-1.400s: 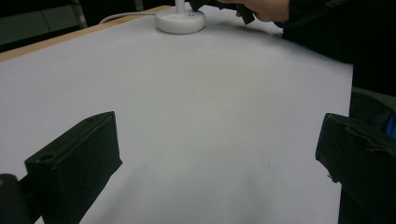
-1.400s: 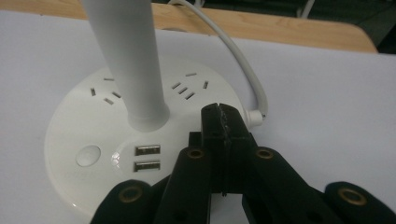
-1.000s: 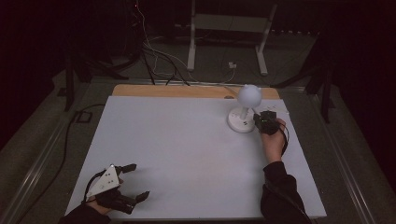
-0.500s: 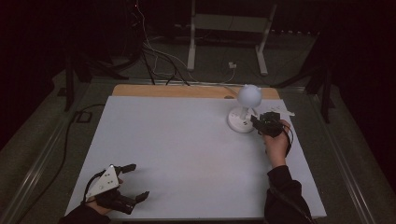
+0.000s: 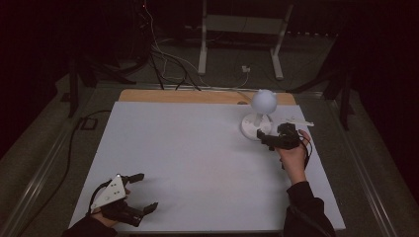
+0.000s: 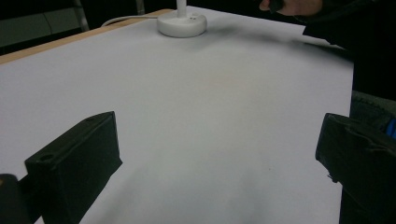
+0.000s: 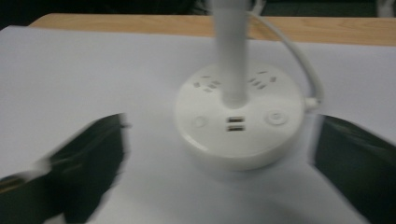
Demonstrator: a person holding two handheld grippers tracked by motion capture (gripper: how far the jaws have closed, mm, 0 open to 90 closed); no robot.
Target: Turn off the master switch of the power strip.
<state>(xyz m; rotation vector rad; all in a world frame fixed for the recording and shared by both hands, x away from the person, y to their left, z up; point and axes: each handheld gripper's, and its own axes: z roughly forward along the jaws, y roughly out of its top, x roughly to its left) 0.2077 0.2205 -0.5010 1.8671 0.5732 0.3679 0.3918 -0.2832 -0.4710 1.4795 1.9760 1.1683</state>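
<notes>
1. Lamp (image 5: pixel 259 114), all white: I see a round globe head on a slim stem, rising from a disc base (image 7: pixel 240 122) with socket slots, two USB ports and round buttons.
2. It stands at the far right of the white surface (image 5: pixel 188 158), its cord trailing off toward the wooden edge.
3. My right gripper (image 5: pixel 272 139) sits just beside the base; its jaws have just been opening and stand wide, gripping nothing.
4. My left gripper (image 5: pixel 140 192) rests near the front left corner, jaws wide and empty.
</notes>
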